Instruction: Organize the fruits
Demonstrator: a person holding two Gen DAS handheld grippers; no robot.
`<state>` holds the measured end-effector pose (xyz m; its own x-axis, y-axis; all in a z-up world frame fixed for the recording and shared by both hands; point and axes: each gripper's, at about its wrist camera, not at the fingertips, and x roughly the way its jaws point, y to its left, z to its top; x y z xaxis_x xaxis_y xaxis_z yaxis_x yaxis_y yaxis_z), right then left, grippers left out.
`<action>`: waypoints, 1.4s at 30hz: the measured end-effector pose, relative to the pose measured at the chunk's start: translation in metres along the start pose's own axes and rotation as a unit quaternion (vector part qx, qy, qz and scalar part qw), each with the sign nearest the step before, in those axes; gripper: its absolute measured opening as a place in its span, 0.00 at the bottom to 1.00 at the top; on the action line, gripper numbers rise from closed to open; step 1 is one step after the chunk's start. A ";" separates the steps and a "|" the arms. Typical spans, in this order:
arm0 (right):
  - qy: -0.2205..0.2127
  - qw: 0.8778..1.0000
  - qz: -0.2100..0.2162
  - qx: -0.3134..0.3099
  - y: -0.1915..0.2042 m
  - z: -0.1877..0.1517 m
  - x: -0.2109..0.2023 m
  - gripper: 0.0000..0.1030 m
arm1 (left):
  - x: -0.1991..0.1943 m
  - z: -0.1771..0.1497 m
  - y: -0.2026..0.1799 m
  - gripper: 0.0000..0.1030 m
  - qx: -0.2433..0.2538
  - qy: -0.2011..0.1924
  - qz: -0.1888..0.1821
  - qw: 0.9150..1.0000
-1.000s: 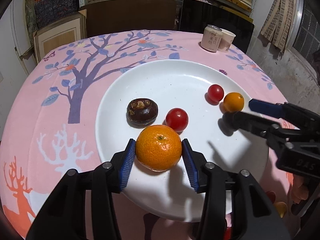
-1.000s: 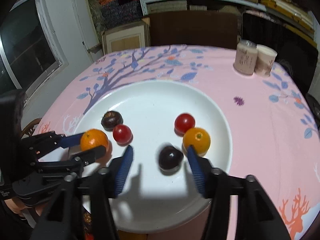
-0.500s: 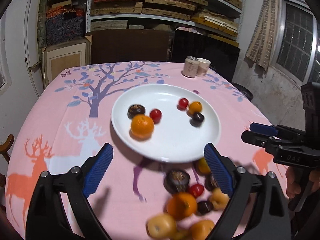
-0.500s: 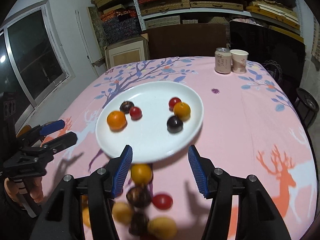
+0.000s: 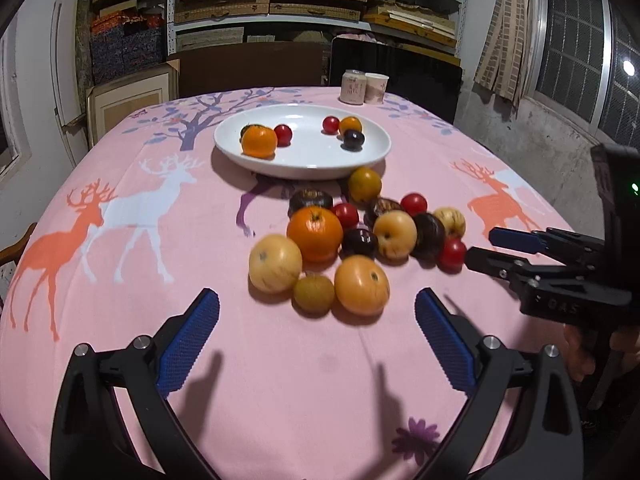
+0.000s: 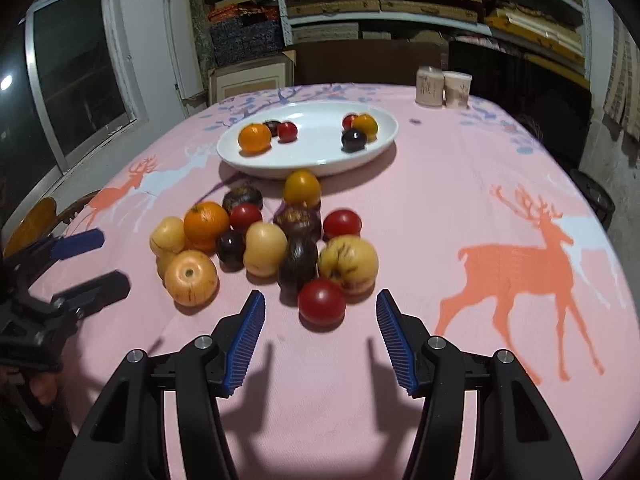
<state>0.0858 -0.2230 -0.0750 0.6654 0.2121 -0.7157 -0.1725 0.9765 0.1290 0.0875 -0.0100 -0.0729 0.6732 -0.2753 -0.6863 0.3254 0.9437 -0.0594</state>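
Tongs angled down twd fruit pile (image 5: 352, 240): left tongs (image 5: 316, 336) opening, right tongs (image 6: 320, 322) spread, both empty.

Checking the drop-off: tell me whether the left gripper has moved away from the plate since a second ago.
Yes. The left gripper has pulled back from the white plate, which now sits far ahead beyond the loose fruit pile; its fingers are opening, empty.

Round table w/ pink deer-print cloth (image 5: 132, 320): white oval plate (image 5: 304, 162) far, loose fruit pile (image 5: 348, 240) near, two cups (image 5: 364, 87) far right.
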 end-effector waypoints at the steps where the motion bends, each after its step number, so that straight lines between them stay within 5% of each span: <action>1: 0.005 1.000 0.003 0.008 -0.001 -0.002 0.003 0.57 | -0.001 -0.004 -0.001 0.93 -0.001 0.002 0.001 1.000; 9: 0.009 1.000 0.001 0.015 0.000 0.002 0.019 0.53 | -0.011 -0.011 -0.004 0.93 0.002 0.000 0.006 1.000; 17: 0.044 0.998 0.013 0.031 -0.002 0.003 0.036 0.37 | -0.005 -0.008 -0.008 0.93 0.006 0.008 0.006 1.000; 26: 0.049 0.998 0.014 0.034 -0.002 0.005 0.039 0.37 | 0.002 -0.006 -0.013 0.93 0.013 0.011 0.013 1.000; 28: 0.046 0.998 0.013 0.038 -0.004 0.004 0.038 0.29 | 0.005 -0.004 -0.015 0.93 0.019 0.013 0.019 1.000; 32: 0.008 0.997 0.026 0.074 -0.018 0.001 0.023 0.29 | 0.012 0.003 -0.025 0.92 0.043 0.016 0.023 0.999; 34: -0.009 0.996 0.028 0.087 -0.024 -0.002 0.016 0.29 | 0.016 0.008 -0.034 0.83 0.061 0.016 0.017 0.998; 38: -0.014 0.994 0.034 0.101 -0.033 -0.003 0.013 0.29 | 0.035 0.014 -0.051 0.50 0.104 0.036 0.005 0.994; 42: -0.017 0.994 0.042 0.100 -0.033 -0.003 0.013 0.29 | 0.050 0.016 -0.053 0.49 0.116 0.046 0.018 0.992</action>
<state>0.0978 -0.2525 -0.0905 0.6790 0.2908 -0.6740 -0.0820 0.9425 0.3240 0.1145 -0.0768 -0.0922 0.6269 -0.2141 -0.7491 0.4534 0.8821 0.1274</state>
